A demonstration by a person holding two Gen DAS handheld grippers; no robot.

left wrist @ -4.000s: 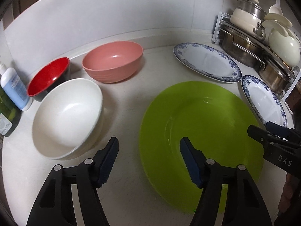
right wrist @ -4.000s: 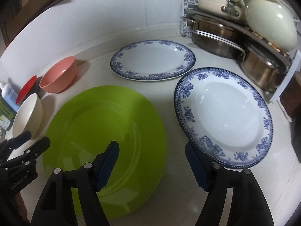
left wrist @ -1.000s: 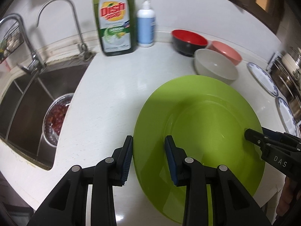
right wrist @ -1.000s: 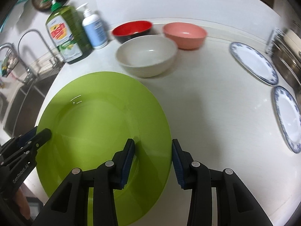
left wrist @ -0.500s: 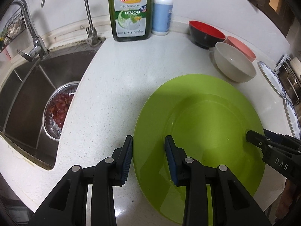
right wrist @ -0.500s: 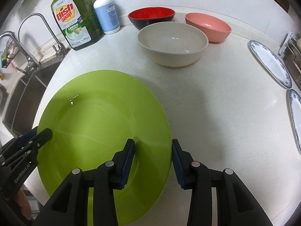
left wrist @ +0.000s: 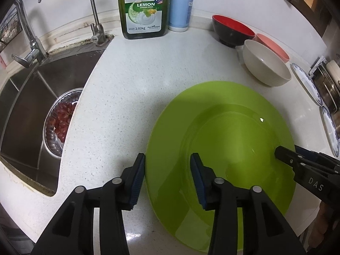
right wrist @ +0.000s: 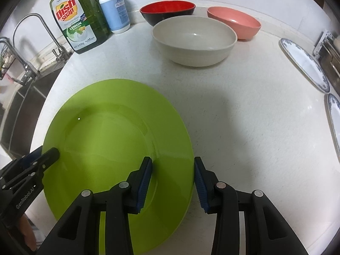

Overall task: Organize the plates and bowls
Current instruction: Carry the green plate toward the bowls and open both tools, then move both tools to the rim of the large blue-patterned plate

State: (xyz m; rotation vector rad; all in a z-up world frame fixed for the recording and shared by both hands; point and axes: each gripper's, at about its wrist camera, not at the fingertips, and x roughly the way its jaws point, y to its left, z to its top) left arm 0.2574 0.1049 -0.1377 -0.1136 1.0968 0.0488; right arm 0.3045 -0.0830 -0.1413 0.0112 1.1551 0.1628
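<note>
Large round lime-green plastic plate sits over the speckled white countertop, between the stainless sink and the bowls. Whether it rests flat on the counter or is carried just above it cannot be told.

Left gripper: blue pads straddle the plate's left rim, one outside, one over the plate; jaws narrowed onto the rim. Right gripper: same arrangement on the opposite rim. Both appear to grip the plate by its edge.

Other ware: cream round bowl behind the plate, red-and-black bowl and pink bowl beyond it, two blue-patterned white plates at far right.

Risks, as judged:
- Grip is on a thin, glossy, sloped rim only. Uneven squeeze or a tilt by one hand could let the plate slide out of a pad.
- Two hands on one rigid item: any mismatch in motion would twist the rim and break one hold.
- The sink edge is near on the left; drifting that way could drop the plate onto the metal colander of red grapes.
- Pushing forward could knock the cream bowl, which stands near the plate's far edge.
- The green dish-soap bottle and blue pump bottle stand well apart; low concern.
</note>
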